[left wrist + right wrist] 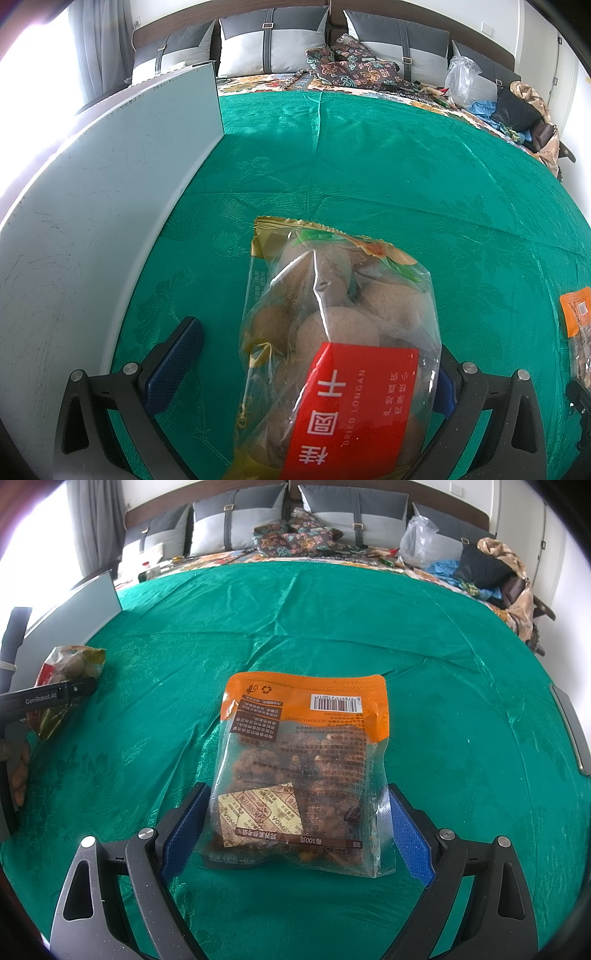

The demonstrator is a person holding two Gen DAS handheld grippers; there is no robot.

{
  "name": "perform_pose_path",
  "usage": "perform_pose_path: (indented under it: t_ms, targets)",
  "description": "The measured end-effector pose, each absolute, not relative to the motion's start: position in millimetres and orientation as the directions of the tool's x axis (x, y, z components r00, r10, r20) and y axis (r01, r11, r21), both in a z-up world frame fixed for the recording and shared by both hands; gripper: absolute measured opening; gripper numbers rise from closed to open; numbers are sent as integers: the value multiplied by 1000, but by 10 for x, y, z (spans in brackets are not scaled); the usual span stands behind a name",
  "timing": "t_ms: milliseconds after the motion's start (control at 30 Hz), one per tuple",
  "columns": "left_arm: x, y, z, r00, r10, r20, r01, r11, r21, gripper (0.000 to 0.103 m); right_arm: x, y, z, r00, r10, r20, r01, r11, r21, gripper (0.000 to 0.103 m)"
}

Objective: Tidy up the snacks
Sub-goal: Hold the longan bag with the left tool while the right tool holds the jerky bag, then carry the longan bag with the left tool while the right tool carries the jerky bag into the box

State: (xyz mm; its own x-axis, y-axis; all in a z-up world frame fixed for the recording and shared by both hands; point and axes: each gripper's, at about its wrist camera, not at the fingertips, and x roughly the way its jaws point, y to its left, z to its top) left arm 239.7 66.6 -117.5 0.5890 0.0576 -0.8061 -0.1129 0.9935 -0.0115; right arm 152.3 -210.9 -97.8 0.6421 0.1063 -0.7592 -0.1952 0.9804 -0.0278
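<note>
A clear bag of dried longan with a red label lies between the fingers of my left gripper. The jaws stand wide, the left finger is apart from the bag, and the right finger is mostly hidden behind it. In the right wrist view the same longan bag shows at far left by that gripper. An orange-topped bag of brown coated snacks lies flat on the green cloth, back side up. My right gripper is open and straddles its near end, blue pads close to both edges.
A tall pale grey board stands along the left edge of the cloth, also seen as the board. Pillows, patterned fabric, a plastic bag and clothes lie at the back. A hand holds the left gripper.
</note>
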Motion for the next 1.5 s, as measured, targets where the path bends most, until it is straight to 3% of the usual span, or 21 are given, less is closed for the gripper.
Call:
perform_pose_path:
  t_ms: [400,500,533,567,600,633,667,867,1000,1200,1367,1500]
  targets:
    - [2404,663,-1177,585,56,-809,-109,994,-11,103,1531,-2112,-978,640,109,-760,-195,981,-23,95]
    - [2424,659,-1163,518,13,-855,-46,999,-13,102,1608,-2112,-950,600,114,-792,-218,976,-25,95]
    - [2438,655,-1153,492,2,-870,-27,1000,-13,101,1646,-2126,-929,569,115,-815,-225,974,-20,94]
    - [2439,648,-1127,482,-6,-876,-11,1000,-13,87,1720,-2127,-900,525,108,-844,-226,974,-15,91]
    - [2414,635,-1072,486,-25,-874,17,1000,-20,60,1765,-2131,-875,502,111,-858,-223,975,-4,88]
    - [2392,609,-1030,480,-22,-877,30,1000,-8,59,1795,-2147,-844,487,114,-866,-217,976,6,76]
    - [2375,610,-1016,464,-38,-885,38,999,-23,58,1808,-2167,-814,479,119,-870,-213,977,17,73]
    - [1861,616,-697,493,-216,-843,67,975,-210,57,1668,-2324,-569,447,265,-854,-165,963,213,70]
    - [1443,905,-178,548,-335,-767,51,928,-369,57,1535,-2042,-210,462,355,-813,-224,933,280,70]
    - [1100,2024,439,655,-202,-728,-98,933,-348,59,1445,-845,571,466,536,-704,-451,828,332,71]
    - [820,2995,449,617,93,-782,-314,940,-135,61,1215,328,896,369,671,-643,-620,693,368,71]
    - [573,3395,246,549,196,-812,-412,909,-59,77,968,1204,827,271,719,-640,-706,600,376,77]
